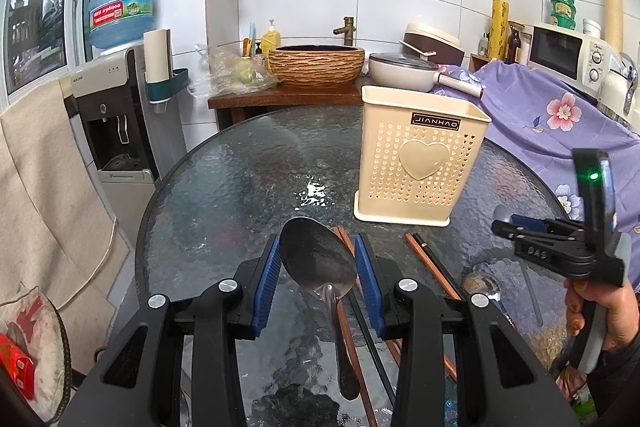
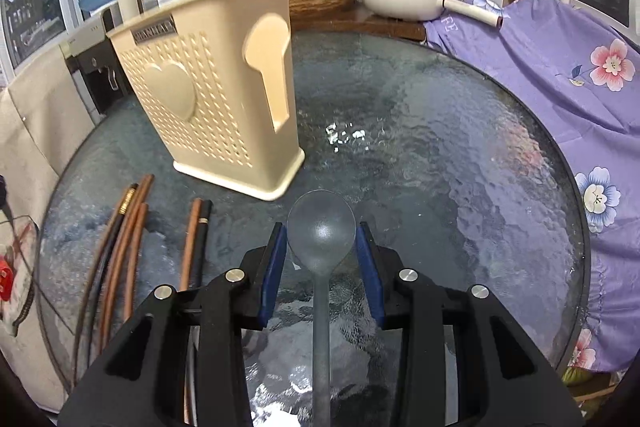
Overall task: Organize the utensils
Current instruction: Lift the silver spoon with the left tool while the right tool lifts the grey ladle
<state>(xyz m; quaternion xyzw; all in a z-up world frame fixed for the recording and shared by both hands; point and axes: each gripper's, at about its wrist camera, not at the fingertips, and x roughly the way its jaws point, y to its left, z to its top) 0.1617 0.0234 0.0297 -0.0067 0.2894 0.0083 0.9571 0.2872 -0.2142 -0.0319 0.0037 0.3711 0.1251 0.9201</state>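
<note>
Steel spoon [image 1: 320, 259] in left gripper [image 1: 318, 281]

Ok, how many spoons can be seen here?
3. A steel spoon in the left tongs, a grey spoon in the right tongs, and a third spoon lying on the table beside the chopsticks. Others may be hidden.
</note>
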